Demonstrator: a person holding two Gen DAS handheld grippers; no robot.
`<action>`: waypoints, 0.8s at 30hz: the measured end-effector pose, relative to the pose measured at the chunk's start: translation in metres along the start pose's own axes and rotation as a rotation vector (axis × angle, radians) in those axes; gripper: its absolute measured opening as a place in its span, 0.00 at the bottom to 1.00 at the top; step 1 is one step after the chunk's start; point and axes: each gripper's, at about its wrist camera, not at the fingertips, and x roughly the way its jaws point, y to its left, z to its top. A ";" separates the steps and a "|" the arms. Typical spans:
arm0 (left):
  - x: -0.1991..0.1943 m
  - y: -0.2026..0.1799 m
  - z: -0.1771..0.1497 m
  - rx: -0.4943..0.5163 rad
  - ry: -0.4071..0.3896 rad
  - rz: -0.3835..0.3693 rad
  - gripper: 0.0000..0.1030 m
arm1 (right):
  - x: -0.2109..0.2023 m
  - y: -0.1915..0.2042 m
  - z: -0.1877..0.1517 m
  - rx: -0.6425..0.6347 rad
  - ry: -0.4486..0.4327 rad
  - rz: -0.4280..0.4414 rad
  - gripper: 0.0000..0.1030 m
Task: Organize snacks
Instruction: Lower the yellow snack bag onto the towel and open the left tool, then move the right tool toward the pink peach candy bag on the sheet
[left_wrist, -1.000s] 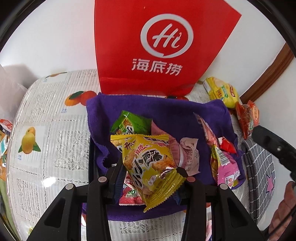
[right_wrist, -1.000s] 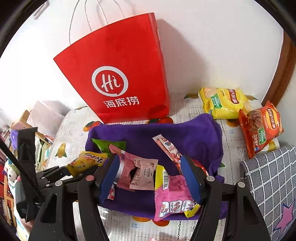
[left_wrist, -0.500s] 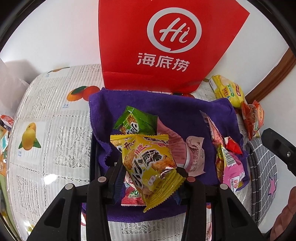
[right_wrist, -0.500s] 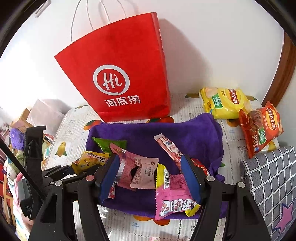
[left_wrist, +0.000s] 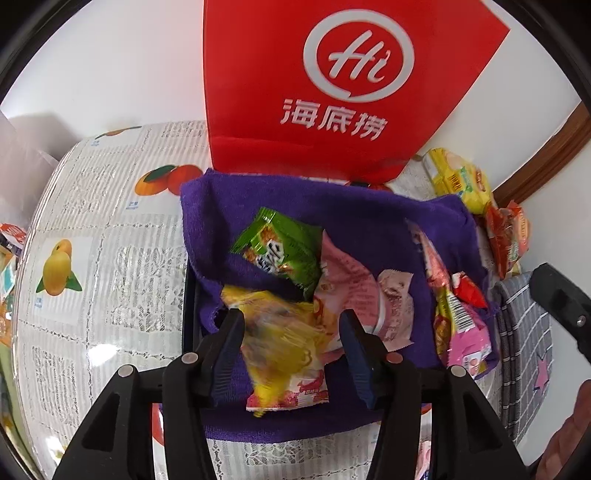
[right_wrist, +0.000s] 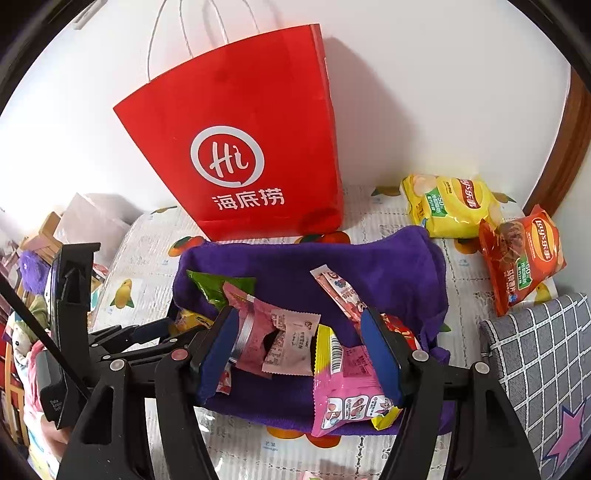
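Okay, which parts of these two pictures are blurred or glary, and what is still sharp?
Left wrist view: the yellow snack packet between the left tool's just-opened pads is smeared by motion, and glare glints off the tablecloth. Right wrist view: sharp throughout, the red bag throwing a soft shadow on the wall.

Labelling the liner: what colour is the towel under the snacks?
Purple towel, clearest in the right wrist view.
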 end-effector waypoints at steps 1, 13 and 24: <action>-0.002 0.000 0.000 0.000 -0.007 -0.007 0.53 | -0.001 0.001 0.000 -0.002 -0.001 -0.001 0.66; -0.032 0.005 0.002 -0.011 -0.080 -0.027 0.57 | -0.016 0.011 -0.003 -0.038 -0.063 0.000 0.66; -0.051 0.001 -0.001 0.014 -0.093 -0.059 0.57 | -0.039 0.019 -0.055 -0.059 -0.084 -0.033 0.66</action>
